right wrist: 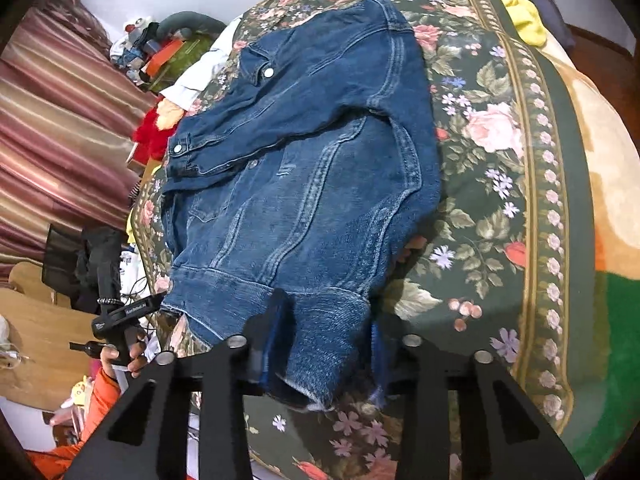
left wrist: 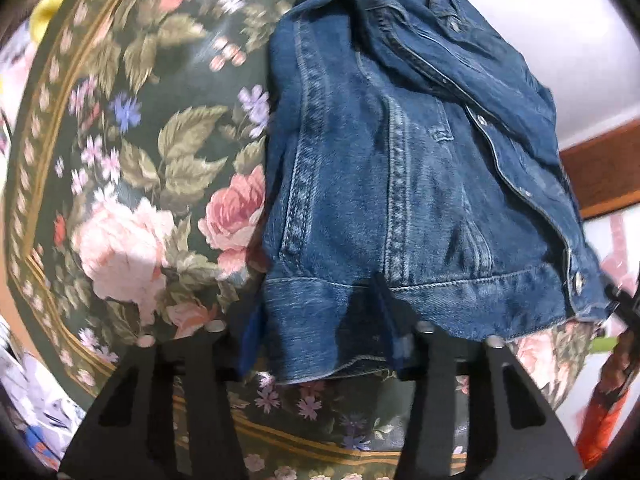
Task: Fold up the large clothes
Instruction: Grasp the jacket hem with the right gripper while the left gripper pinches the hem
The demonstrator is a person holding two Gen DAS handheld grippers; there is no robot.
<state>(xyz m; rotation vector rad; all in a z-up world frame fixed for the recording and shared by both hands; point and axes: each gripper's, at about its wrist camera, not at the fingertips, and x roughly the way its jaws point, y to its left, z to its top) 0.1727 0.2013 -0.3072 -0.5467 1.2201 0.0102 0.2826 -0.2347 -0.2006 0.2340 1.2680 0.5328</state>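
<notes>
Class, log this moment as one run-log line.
stage: fold underway | left gripper: shut on jacket hem | right gripper: shut on jacket hem | jacket on floral bedspread

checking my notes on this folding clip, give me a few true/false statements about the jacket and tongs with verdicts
1. The jacket is blue denim. True.
2. It lies on a plain white sheet. False: on a dark floral blanket.
3. Both tongs grip its bottom hem. True: left tongs and right tongs each pinch the hem.
4. The jacket is fully folded into a square. False: it is only partly folded, a sleeve across it.
</notes>
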